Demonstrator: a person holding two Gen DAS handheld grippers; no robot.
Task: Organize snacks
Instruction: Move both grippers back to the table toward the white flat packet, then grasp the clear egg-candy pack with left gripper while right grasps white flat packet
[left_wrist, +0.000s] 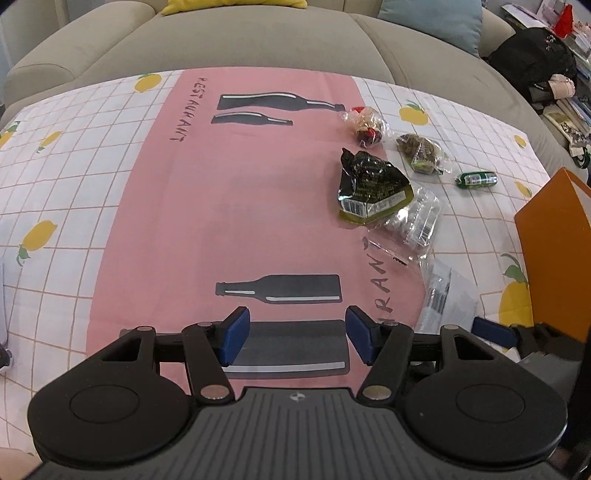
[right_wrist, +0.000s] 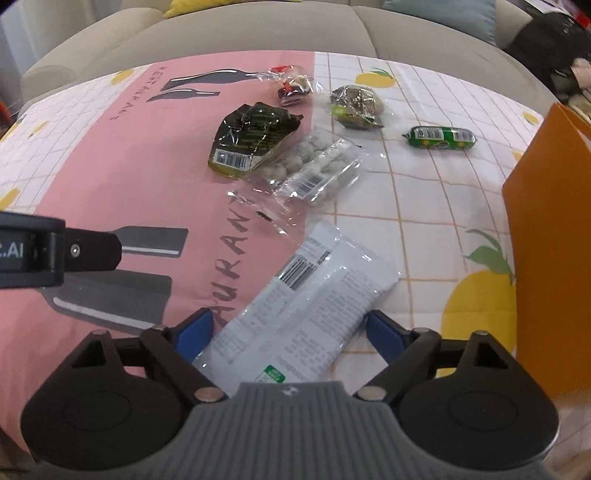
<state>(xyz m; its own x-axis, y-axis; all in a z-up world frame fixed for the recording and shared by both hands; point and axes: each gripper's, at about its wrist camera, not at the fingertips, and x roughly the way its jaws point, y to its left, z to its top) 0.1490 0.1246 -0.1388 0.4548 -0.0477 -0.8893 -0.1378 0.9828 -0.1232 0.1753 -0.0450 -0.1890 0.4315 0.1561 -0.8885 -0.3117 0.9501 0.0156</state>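
Down at the bottom of the right wrist view, my right claw (right_wrist: 290, 332) stands wide, and the white packet (right_wrist: 314, 299) lies flat on the tablecloth (right_wrist: 110, 166) between its blue pads (right_wrist: 195, 332) — the pads sit just off its edges, not pressing on it. Above it, toward the middle of the frame, a clear bag of pale round pieces (right_wrist: 317, 170) rests partly under a dark green crumpled packet (right_wrist: 251, 140). Higher up sit a small clear bag with red and brown bits (right_wrist: 293, 86) and another clear bag of greenish snacks (right_wrist: 356, 107). Off to the right lies a green sausage-shaped snack (right_wrist: 441, 137), well apart from the rest. An orange box (right_wrist: 550, 229) fills the right edge.

In the left wrist view, my left claw (left_wrist: 297, 338) hangs open at the bottom centre over the pink stripe — nothing between its pads, only a printed bottle on the cloth. A grey sofa (left_wrist: 258, 44) runs across the top.
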